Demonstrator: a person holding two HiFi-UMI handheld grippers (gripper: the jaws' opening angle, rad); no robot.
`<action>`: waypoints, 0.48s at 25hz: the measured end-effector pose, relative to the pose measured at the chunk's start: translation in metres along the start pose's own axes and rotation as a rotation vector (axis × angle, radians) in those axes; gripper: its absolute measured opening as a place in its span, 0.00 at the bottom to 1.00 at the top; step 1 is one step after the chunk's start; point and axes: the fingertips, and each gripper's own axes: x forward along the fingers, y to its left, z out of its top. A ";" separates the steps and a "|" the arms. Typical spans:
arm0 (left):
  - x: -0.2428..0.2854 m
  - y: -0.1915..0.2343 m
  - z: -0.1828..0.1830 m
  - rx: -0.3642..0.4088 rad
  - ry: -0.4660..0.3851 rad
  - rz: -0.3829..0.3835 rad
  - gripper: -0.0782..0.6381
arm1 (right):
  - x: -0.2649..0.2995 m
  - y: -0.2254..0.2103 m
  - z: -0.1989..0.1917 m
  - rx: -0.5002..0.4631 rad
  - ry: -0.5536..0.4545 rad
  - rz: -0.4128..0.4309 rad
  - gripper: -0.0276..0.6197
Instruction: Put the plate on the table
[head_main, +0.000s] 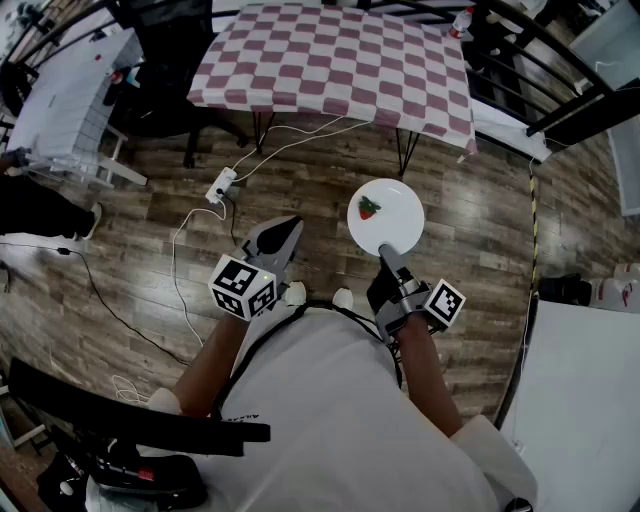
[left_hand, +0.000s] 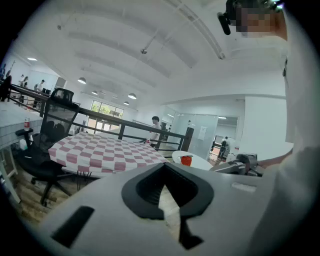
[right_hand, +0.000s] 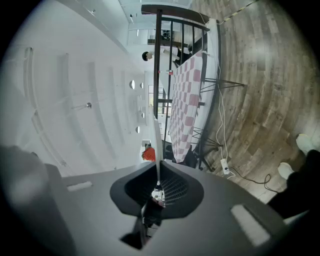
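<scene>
Jaws of right gripper (head_main: 386, 252) clamped on plate (head_main: 397, 205) rim, level, left gripper (head_main: 283, 232) jaws together, dipped.

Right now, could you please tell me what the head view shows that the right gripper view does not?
Only the head view: the left gripper and the round face of the plate. Only the right gripper view: the ceiling, and the plate's rim seen edge-on, pinched in the right gripper. Both: the plate, the strawberry on it, the checkered table and the wooden floor.
</scene>
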 end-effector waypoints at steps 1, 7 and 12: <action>-0.001 0.003 0.001 0.001 -0.003 0.000 0.12 | 0.002 0.000 -0.001 0.000 -0.001 0.000 0.08; -0.008 0.015 0.004 0.002 -0.013 0.002 0.11 | 0.010 0.000 -0.007 -0.006 -0.011 -0.003 0.08; -0.011 0.020 0.001 -0.004 -0.006 0.001 0.12 | 0.012 0.002 -0.007 -0.004 -0.023 0.004 0.08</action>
